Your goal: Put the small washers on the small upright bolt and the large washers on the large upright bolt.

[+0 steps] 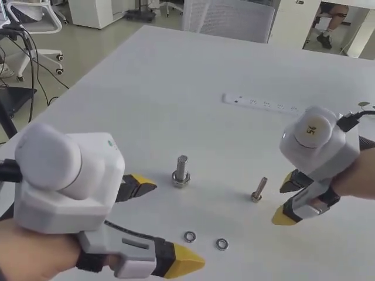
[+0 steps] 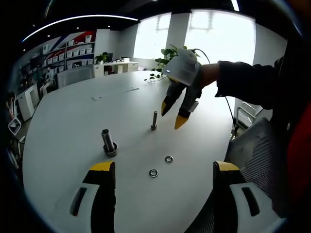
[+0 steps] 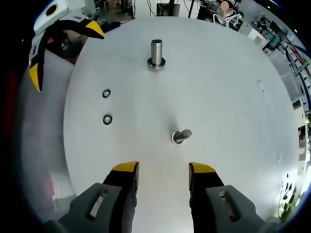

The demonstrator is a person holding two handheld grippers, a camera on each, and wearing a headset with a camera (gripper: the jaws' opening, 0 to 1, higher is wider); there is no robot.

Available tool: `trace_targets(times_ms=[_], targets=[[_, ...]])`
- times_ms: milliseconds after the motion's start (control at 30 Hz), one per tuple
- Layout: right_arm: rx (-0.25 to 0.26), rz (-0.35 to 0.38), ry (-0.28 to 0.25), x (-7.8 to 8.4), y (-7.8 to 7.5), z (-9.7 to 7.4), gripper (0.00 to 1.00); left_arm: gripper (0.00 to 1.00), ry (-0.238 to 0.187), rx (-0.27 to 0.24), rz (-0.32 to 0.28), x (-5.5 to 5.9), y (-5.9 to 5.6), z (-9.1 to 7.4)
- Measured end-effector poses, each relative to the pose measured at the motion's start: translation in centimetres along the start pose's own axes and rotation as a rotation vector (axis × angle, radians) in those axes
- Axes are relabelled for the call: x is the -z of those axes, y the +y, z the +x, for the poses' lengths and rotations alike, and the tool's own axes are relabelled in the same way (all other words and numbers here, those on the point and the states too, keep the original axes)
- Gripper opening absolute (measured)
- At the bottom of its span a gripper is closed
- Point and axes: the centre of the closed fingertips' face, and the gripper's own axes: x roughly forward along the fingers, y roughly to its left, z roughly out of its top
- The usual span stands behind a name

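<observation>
On the white table (image 1: 146, 99) the large upright bolt (image 1: 181, 170) stands with a ring around its base. The small bolt (image 1: 258, 189) stands to its right, leaning a little. Two small washers (image 1: 189, 236) (image 1: 221, 243) lie flat nearer me. My left gripper (image 1: 167, 221) is open and holds nothing, low at the left beside the washers. My right gripper (image 1: 285, 203) hangs open just right of the small bolt. The left gripper view has its own gripper (image 2: 164, 169), the washers (image 2: 153, 173), both bolts (image 2: 107, 141) (image 2: 154, 120) and the right gripper (image 2: 176, 114). The right gripper (image 3: 164, 168) faces the small bolt (image 3: 181, 136).
A white power strip (image 1: 261, 103) lies on the table beyond the bolts. An office chair (image 1: 228, 17) stands at the far edge, with another chair and cables (image 1: 29, 41) at the left on the floor. The table's left edge runs diagonally past my left gripper.
</observation>
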Motion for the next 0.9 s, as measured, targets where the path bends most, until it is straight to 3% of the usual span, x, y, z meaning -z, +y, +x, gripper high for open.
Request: trace_targets(times_ms=[267,900], targets=[[-0.020,-0.007,-0.017,-0.2,2.3,0.0,0.43,0.82,-0.001,0.006,0.005,-0.1,-0.1,0.1],[-0.085,-0.067,-0.059,-2.9,6.7,1.3,0.43,0.82,-0.004,0.009,0.020,-0.3,-0.4,-0.1]])
